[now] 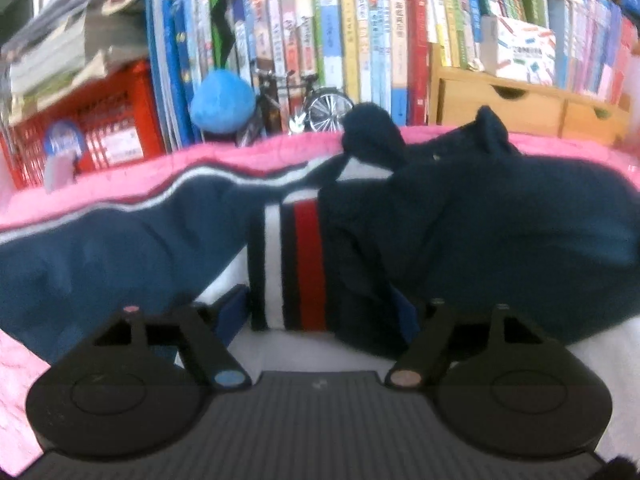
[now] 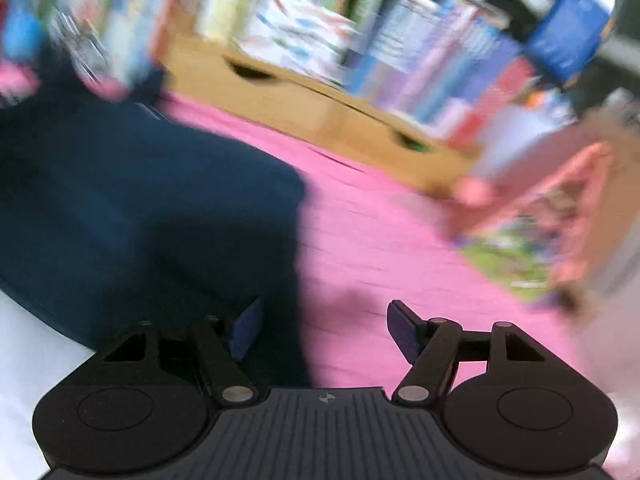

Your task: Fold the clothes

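A navy garment (image 1: 480, 232) with a white and red stripe band (image 1: 304, 264) lies bunched on the pink bedspread (image 1: 120, 184). A lighter blue part with white trim (image 1: 100, 256) stretches to the left. My left gripper (image 1: 318, 316) is open and wide, and the stripe band hangs between its fingers. Its right finger is partly hidden by navy cloth. In the blurred right wrist view, my right gripper (image 2: 325, 332) is open at the right edge of the navy garment (image 2: 140, 208). Cloth covers its left fingertip (image 2: 246, 328), and pink bedspread (image 2: 380, 240) lies under the other.
A packed bookshelf (image 1: 360, 40) stands behind the bed, with a red crate (image 1: 92, 128), a blue plush ball (image 1: 222, 102), a small model bicycle (image 1: 316, 108) and a wooden drawer box (image 1: 500, 100). White fabric (image 2: 24, 340) lies under the garment. A pink rack with papers (image 2: 540, 216) is at the right.
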`<state>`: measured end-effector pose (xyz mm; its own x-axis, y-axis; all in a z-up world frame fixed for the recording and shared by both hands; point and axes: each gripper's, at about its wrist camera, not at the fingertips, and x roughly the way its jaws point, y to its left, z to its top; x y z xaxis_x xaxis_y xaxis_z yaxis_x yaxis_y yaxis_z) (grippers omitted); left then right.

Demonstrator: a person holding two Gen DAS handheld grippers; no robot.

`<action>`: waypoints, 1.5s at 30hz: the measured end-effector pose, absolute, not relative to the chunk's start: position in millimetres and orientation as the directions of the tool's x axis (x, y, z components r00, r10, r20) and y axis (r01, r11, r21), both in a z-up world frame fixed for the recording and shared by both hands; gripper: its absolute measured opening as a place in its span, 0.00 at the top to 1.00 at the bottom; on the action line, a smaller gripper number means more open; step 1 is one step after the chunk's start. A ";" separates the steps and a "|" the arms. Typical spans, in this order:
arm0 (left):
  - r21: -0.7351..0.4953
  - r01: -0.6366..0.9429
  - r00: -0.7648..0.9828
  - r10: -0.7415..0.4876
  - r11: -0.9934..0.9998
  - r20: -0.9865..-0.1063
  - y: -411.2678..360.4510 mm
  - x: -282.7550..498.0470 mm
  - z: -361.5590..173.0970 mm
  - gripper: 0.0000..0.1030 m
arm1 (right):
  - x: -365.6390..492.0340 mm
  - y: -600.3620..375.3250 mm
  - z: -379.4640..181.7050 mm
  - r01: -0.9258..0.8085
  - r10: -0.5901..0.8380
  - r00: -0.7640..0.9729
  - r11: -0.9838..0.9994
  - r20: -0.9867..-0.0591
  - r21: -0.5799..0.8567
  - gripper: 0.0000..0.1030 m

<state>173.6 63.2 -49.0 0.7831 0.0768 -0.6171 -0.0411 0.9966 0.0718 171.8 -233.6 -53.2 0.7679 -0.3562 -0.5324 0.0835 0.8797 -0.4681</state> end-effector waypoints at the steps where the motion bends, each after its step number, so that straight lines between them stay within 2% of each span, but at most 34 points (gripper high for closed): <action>1: 0.053 -0.043 0.781 0.067 0.998 -0.621 65.9 174.1 -49.2 0.26 | 170.6 -236.9 -52.4 0.113 -0.394 0.759 0.864 -0.519 -0.490 0.34; 4: 0.059 -0.044 0.780 0.071 0.997 -0.621 64.8 173.8 -49.2 0.25 | 160.3 -235.2 -38.0 0.136 -0.377 0.784 0.880 -0.493 -0.456 0.35; 6: 0.069 -0.045 0.781 0.078 0.997 -0.620 63.5 173.8 -48.9 0.25 | 149.1 -226.0 -25.3 0.093 -0.284 0.826 0.921 -0.488 -0.379 0.34; 9: 0.063 -0.048 0.779 0.077 0.997 -0.622 64.8 174.0 -49.1 0.23 | 147.4 -207.3 -11.0 -0.073 -0.031 0.833 0.984 -0.553 -0.166 0.30; 12: 0.056 -0.051 0.777 0.075 0.997 -0.625 66.6 174.4 -49.2 0.21 | 155.8 -192.1 -12.8 -0.213 0.232 0.758 0.971 -0.610 0.105 0.27; 14: 0.051 -0.054 0.776 0.074 0.997 -0.627 67.8 174.7 -49.2 0.21 | 162.3 -182.5 -21.5 -0.247 0.318 0.708 0.948 -0.631 0.201 0.26; 18: 0.045 -0.055 0.774 0.071 0.997 -0.629 68.8 175.0 -49.0 0.20 | 158.3 -165.2 -43.1 -0.240 0.230 0.735 0.968 -0.638 0.072 0.20; 20: 0.034 -0.056 0.773 0.065 0.998 -0.631 70.8 175.4 -48.6 0.19 | 148.9 -156.1 -49.4 -0.245 0.176 0.770 0.969 -0.614 -0.030 0.12; 25: -0.005 -0.034 0.769 0.023 0.999 -0.639 80.6 170.8 -37.4 0.19 | 156.0 -163.0 -50.8 -0.219 0.177 0.755 0.976 -0.632 0.011 0.03; 29: -0.105 -0.048 0.821 -0.020 0.993 -0.570 112.7 144.6 3.3 0.19 | 158.9 -160.7 -54.8 -0.215 0.168 0.756 0.977 -0.633 0.002 0.01; 32: -0.066 -0.136 0.863 0.086 0.988 -0.498 149.0 126.9 23.2 0.16 | 162.7 -159.4 -56.4 -0.214 0.166 0.755 0.977 -0.634 0.001 0.01; 37: 0.059 -0.492 0.760 0.462 0.868 -0.458 229.1 137.1 12.7 0.15 | 162.8 -159.1 -55.8 -0.215 0.167 0.753 0.977 -0.636 0.001 0.01; 42: 0.081 -0.719 0.581 0.661 0.690 -0.474 299.3 163.2 -4.7 0.15 | 161.8 -159.3 -55.2 -0.214 0.165 0.753 0.977 -0.637 0.000 0.01; 45: 0.102 -0.786 0.498 0.723 0.609 -0.479 331.9 182.1 -12.7 0.15 | 161.8 -159.9 -55.1 -0.215 0.167 0.752 0.977 -0.637 0.002 0.01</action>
